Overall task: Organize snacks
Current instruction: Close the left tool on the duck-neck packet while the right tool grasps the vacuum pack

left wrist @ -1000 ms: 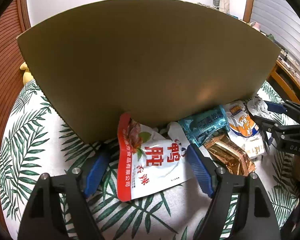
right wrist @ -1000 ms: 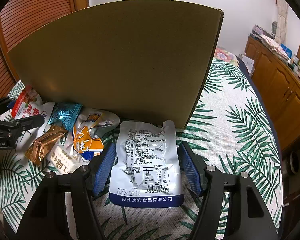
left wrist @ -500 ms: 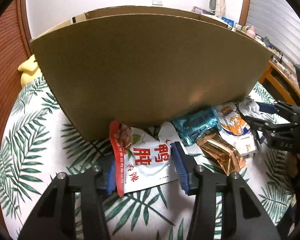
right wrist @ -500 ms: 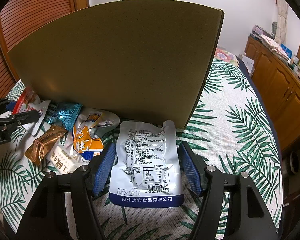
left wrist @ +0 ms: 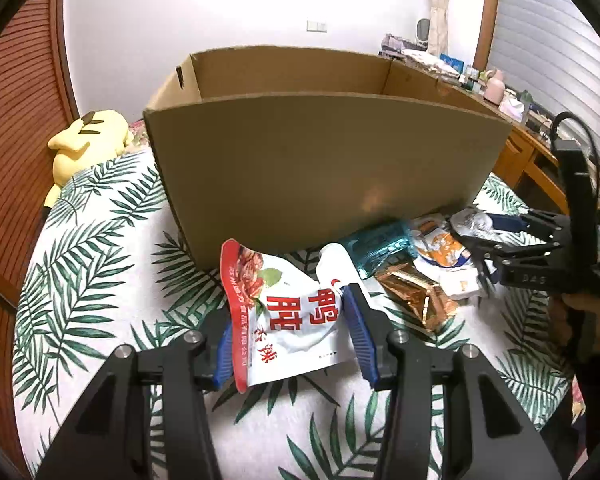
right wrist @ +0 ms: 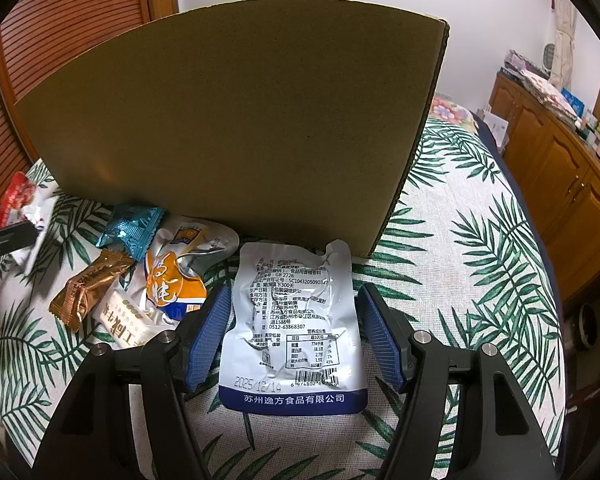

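Four fingers (left wrist: 358, 332), six snack packets (right wrist: 296, 320), one box (left wrist: 328, 168)

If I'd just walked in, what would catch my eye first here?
Probably the big open brown cardboard box standing on the palm-leaf bedspread. In front of it, the left gripper pinches a red-and-white snack pouch, and a yellow plush toy lies left of the box.

Soft, even indoor light fell throughout; both fisheye views bent strongly with dark vignetted corners. A faint glare spot marked the cardboard box (left wrist: 370, 194). The red-edged snack packet (right wrist: 18, 200) looked motion-blurred.
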The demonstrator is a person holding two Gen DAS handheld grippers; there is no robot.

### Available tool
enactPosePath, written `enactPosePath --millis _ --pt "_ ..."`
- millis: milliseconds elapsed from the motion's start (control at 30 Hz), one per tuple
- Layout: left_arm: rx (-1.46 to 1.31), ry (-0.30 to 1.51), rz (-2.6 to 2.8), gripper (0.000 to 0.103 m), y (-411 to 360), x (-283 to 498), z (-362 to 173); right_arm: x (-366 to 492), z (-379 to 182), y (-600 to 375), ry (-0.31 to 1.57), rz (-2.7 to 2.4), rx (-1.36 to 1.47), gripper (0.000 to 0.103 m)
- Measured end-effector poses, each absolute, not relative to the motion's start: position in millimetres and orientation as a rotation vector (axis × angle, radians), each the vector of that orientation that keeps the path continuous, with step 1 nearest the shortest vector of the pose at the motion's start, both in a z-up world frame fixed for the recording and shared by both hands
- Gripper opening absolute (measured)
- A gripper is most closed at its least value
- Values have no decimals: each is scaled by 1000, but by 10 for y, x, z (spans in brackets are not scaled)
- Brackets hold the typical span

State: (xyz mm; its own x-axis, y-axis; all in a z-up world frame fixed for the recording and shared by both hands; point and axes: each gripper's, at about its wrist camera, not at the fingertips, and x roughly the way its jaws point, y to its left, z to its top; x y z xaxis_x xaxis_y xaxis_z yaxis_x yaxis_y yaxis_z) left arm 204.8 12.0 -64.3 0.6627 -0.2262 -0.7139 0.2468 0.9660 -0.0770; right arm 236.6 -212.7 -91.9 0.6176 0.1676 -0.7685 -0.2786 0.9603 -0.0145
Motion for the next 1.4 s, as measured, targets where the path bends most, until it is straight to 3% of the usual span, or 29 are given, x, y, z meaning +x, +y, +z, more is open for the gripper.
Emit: enactPosePath --millis 333,1400 --pt "8 753 -291 48 48 1794 -442 2326 -885 -2082 875 298 -176 61" --pt "17 633 -291 48 -84 1171 28 1490 -351 -2351 740 286 -75 61"
